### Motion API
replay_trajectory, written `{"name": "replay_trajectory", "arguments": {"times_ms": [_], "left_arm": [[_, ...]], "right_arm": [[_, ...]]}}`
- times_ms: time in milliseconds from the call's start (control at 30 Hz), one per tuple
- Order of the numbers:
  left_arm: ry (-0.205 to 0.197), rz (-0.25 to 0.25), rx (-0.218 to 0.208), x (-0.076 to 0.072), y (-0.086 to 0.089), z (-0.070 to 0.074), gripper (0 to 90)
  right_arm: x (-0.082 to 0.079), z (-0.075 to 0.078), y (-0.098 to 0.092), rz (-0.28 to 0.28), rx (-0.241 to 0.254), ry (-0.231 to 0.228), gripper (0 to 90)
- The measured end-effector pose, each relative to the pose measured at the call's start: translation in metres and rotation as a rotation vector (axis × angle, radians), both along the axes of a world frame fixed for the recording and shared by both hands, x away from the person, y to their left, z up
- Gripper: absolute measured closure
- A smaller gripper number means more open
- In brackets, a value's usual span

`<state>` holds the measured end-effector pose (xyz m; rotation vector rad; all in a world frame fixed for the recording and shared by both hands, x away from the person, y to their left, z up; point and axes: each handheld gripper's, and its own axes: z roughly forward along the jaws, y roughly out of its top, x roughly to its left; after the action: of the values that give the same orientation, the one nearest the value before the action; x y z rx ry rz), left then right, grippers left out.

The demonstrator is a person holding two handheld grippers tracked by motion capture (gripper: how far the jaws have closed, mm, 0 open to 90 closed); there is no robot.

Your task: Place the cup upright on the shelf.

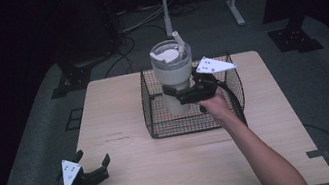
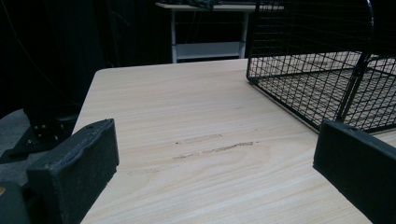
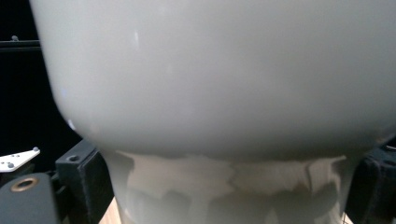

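Tumbler: a tall cream tumbler (image 1: 174, 78) with a lid and a straw stood upper centre of the high view, inside the wire basket (image 1: 157, 119). I could not tell whether its base rested on the basket floor or hung just clear of it.

Right gripper: I had the right gripper (image 1: 184, 94) at the tumbler's narrow lower section, centre of the high view, its fingers clamped one on each side of that neck. In the right gripper view the black fingers (image 3: 81, 179) sat tight against the cup wall below the wide upper body (image 3: 219, 74).

Left gripper: the left gripper (image 1: 95, 171) sat lower left of the high view, near the tabletop (image 1: 166, 173) edge, fingers spread apart and holding nothing. Bare wood showed between them in the left gripper view.

Handling, judged: the tumbler looked rigid, smooth and glossy, so likely slippery under the pads. Its wide top over a slim base made it top-heavy; I judged it moderately heavy, more so if filled, which I could not see. The stepped shoulder above the neck offered a natural ledge against sliding down. The straw (image 1: 178, 39) and lid were poor hold points.

Materials: the basket was stiff black wire mesh with open sides and a handle; the tabletop was pale wood grain with faint scuff marks (image 2: 215, 147); the finger pads were matte, foam-like black.
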<state>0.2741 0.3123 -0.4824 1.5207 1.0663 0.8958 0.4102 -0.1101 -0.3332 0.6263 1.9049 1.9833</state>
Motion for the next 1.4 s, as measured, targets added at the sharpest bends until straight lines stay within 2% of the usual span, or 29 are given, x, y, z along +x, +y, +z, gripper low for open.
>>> {"name": "replay_trajectory", "arguments": {"times_ms": [233,667,800,1400], "left_arm": [[-0.001,0.0,-0.006,0.0,-0.001,0.0,0.0],[-0.005,0.001,-0.017,0.0,0.001,0.0,0.0],[-0.005,-0.001,-0.015,0.0,0.001,0.0,0.0],[-0.004,-0.002,-0.016,-0.001,0.002,0.0,0.0]], "right_arm": [[0.016,0.001,0.007,0.003,-0.029,0.002,7.9],[0.044,-0.001,0.02,0.02,-0.05,0.016,8.0],[0.053,-0.006,0.021,0.026,-0.066,0.024,8.0],[0.078,-0.031,0.029,0.07,-0.054,0.073,8.1]]}}
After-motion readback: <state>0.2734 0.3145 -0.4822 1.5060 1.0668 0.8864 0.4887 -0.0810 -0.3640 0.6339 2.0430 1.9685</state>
